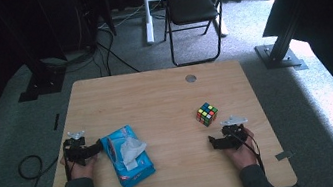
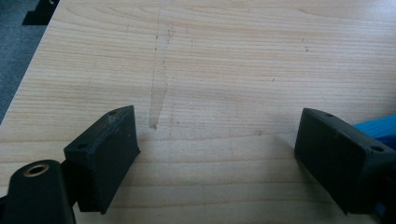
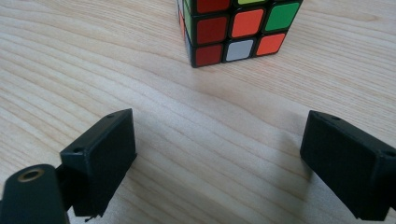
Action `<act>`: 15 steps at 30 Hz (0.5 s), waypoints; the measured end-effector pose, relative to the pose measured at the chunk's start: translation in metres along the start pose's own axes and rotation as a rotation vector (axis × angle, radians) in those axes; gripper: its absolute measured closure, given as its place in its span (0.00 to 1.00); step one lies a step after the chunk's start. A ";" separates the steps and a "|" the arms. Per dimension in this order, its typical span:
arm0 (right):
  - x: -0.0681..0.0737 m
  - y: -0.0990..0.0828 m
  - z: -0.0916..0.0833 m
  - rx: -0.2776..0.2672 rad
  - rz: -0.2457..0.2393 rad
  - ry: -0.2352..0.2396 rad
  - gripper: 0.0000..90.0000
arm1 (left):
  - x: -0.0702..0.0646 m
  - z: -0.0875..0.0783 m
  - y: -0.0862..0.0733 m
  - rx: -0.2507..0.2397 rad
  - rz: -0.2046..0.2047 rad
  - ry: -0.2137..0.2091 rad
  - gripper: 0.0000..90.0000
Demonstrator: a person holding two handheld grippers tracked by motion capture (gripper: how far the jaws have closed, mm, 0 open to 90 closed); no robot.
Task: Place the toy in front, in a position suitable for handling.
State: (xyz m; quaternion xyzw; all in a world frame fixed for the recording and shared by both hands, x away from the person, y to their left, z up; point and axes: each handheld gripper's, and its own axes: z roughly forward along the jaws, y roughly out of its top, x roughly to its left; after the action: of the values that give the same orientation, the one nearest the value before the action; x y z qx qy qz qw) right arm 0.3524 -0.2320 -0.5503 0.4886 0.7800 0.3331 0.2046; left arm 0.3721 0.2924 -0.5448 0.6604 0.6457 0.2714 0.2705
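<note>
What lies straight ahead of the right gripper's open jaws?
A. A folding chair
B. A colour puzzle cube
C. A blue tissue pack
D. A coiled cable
B: in the right gripper view the puzzle cube sits on the table just beyond the open right gripper, untouched.

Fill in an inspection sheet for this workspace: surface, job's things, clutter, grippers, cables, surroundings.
Surface: light wooden table, faint streak in the left gripper view.
Job's things: puzzle cube just ahead of the right gripper; blue tissue pack, a tissue sticking out, beside the left gripper.
Clutter: nothing seen.
Grippers: left gripper and right gripper both open, nothing between the fingers, low over the table.
Cables: black cable looped on the floor at left.
Surroundings: grey carpet, folding chair behind the table, dark curtains.
</note>
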 end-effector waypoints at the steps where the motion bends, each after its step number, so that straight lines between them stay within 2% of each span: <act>1: 0.000 0.000 0.000 0.000 0.000 0.000 0.11 | 0.000 0.000 0.000 0.000 0.000 0.000 0.15; 9: 0.000 0.001 0.000 0.007 -0.003 0.004 0.11 | 0.000 0.000 0.000 0.000 0.000 0.000 0.15; 15: 0.001 0.006 -0.001 0.061 -0.019 0.018 0.12 | 0.000 0.000 0.000 0.000 0.000 0.000 0.15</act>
State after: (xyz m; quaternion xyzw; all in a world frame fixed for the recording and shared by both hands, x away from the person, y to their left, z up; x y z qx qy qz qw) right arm 0.3550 -0.2293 -0.5452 0.4842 0.7963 0.3115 0.1855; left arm 0.3720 0.2923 -0.5448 0.6605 0.6456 0.2715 0.2706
